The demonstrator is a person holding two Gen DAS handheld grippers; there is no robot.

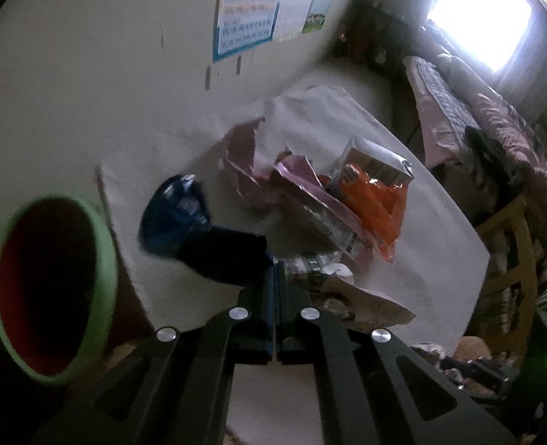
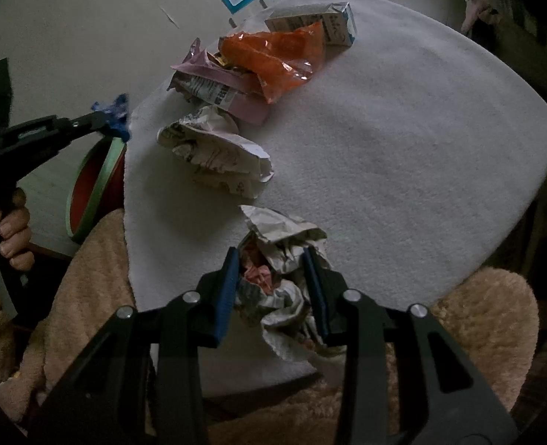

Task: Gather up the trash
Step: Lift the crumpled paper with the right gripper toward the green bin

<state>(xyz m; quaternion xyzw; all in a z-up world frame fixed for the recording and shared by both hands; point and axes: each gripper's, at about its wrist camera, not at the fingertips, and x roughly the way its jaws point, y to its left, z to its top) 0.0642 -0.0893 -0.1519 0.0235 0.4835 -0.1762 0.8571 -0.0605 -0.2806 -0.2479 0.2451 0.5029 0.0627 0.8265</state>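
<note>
My left gripper (image 1: pixel 275 270) is shut on a blue wrapper (image 1: pixel 177 215) and holds it in the air beside a bin with a green rim (image 1: pixel 105 256) and a red inside. In the right wrist view the left gripper (image 2: pixel 106 120) hangs with the blue wrapper (image 2: pixel 116 115) just above the bin (image 2: pixel 103 174). My right gripper (image 2: pixel 273 263) is closed on a crumpled paper ball (image 2: pixel 284 259) near the table's front edge. More trash lies on the white table (image 2: pixel 403 129): a second paper ball (image 2: pixel 214 148), a pink wrapper (image 2: pixel 218 85), an orange bag (image 2: pixel 273 55) and a carton (image 2: pixel 318 22).
The bin stands off the table's left edge. A wall with posters (image 1: pixel 247 11) is behind the table. A bed (image 1: pixel 496 122) and a wooden chair (image 1: pixel 514 259) lie to the right. A fuzzy beige cloth (image 2: pixel 88 278) lies below the table's front edge.
</note>
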